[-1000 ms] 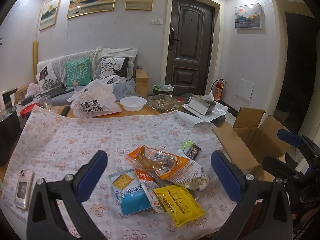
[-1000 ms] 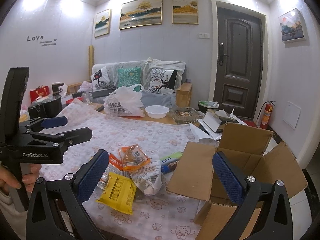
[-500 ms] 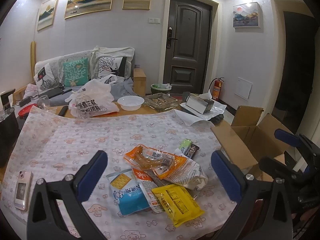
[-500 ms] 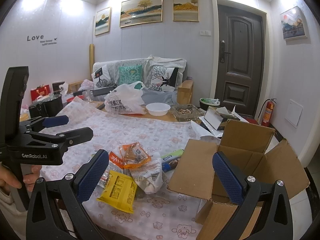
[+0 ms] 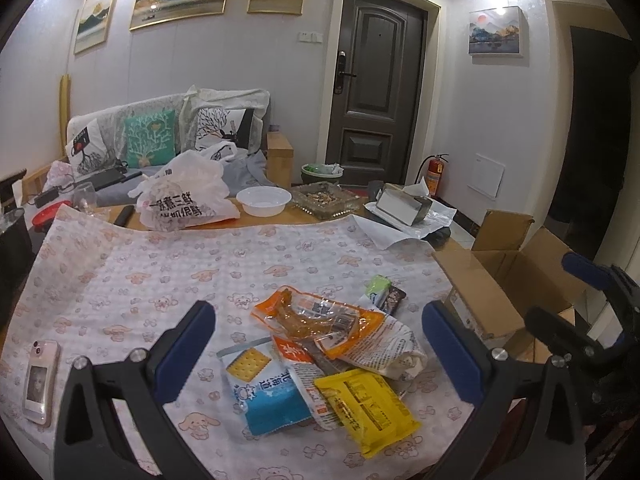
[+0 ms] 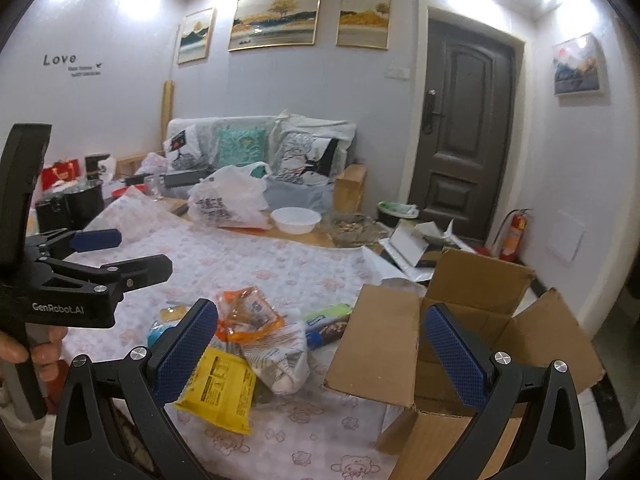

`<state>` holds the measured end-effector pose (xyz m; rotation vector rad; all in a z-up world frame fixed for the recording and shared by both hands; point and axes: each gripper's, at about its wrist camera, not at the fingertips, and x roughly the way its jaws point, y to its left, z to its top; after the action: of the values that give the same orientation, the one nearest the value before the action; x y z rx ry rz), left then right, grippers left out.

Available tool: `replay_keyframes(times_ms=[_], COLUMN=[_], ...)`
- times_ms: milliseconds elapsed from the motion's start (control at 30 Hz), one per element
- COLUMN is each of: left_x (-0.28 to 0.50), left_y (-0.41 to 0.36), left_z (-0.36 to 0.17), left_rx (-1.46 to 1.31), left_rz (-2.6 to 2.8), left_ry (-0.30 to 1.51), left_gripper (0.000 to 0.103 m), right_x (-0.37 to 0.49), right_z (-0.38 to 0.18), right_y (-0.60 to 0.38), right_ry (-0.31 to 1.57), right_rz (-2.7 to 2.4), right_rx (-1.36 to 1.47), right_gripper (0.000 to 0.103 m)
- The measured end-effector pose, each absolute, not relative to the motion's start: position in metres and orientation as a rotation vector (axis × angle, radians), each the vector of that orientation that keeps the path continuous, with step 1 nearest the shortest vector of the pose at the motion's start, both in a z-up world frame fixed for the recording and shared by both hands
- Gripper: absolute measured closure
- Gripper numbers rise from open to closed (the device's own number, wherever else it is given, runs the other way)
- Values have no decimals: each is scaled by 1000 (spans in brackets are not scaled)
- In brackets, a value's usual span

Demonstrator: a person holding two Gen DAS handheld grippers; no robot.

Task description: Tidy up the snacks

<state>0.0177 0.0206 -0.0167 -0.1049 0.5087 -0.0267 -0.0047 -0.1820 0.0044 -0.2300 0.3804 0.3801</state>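
Snacks piled at the near edge of the tablecloth (image 5: 168, 264): one yellow packet (image 5: 366, 404), one blue cracker bag (image 5: 266, 388), one orange pouch (image 5: 308, 314), one white printed bag (image 5: 380, 346), one green bar (image 5: 378, 285); a few more are buried, can't count them. One open cardboard box (image 6: 472, 320) just right of the pile. My left gripper (image 5: 320, 348) hovers over the pile, jaws spread wide, holding nothing. My right gripper (image 6: 320, 348) is level, spanning pile and box flap, also wide apart, touching nothing.
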Motion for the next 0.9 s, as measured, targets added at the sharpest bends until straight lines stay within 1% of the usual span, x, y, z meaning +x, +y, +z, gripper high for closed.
replay_keyframes(times_ms=[200,300,533,567,600,667,767,900], left_x=[22,26,39,42,44,49,56,64], left_y=[45,59,95,99,103,109,113,118], left_z=[-30,-39,-71,-76,-80,-90,-100,-110], left_rx=[-103,-105,-133,-135,-136,-137,-140,-153], left_rz=[2,18,63,64,66,69,56,33], left_ry=[523,545,630,647,654,678,707,733], left_gripper=[1,1,1,1,1,1,1,1], right_x=[-4,-2,23,27,30,38,45,51], right_z=[-1,-12,-63,-72,-81,-101,-122,-129], right_y=[-150,-126,-99,-97,-94,-92,-93,-93], right_ry=[404,480,682,715,742,807,862,885], right_rz=[486,609,682,680,679,678,665,633], right_rx=[-266,-266,-183,-182,-178,-157,-127,-108], right_gripper=[0,1,2,4,9,11,12,12])
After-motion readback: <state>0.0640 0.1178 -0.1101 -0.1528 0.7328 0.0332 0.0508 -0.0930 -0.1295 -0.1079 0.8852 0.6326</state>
